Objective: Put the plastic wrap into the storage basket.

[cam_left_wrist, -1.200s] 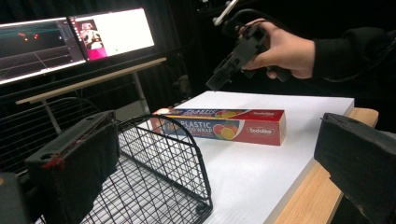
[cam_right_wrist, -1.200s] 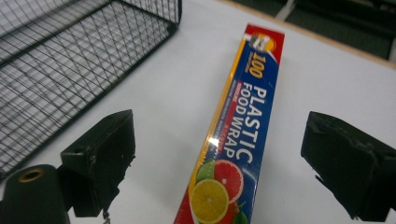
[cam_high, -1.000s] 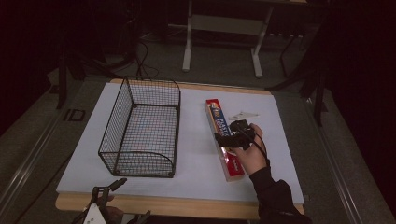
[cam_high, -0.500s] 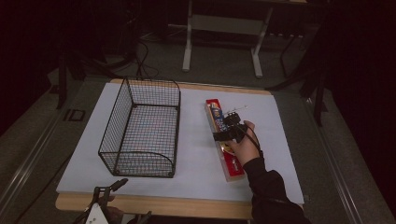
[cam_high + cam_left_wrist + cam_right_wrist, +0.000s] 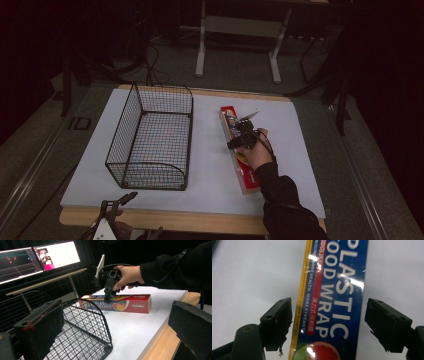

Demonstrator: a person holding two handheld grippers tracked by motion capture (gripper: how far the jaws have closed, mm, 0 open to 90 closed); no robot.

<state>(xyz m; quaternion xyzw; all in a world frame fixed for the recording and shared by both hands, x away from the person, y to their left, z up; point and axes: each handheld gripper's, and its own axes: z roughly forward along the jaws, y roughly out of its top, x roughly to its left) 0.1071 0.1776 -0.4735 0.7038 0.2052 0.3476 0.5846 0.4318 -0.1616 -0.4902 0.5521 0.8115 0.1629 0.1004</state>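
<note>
My right gripper (image 5: 243, 131) is down over the far half of the long red box of food wrap (image 5: 240, 152), and its jaws have just been closing, with the box between them. I cannot tell from here if they touch it. The box lies on the right part of the white table (image 5: 210, 165), pointing from near to far. On the left stands a black wire basket (image 5: 150, 137), well apart from the box. My left gripper (image 5: 116, 210) waits at the near edge, jaws apart.

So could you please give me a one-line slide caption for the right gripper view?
Right gripper straddles the plastic wrap box on the white table, jaws closing in, not yet touching.
</note>
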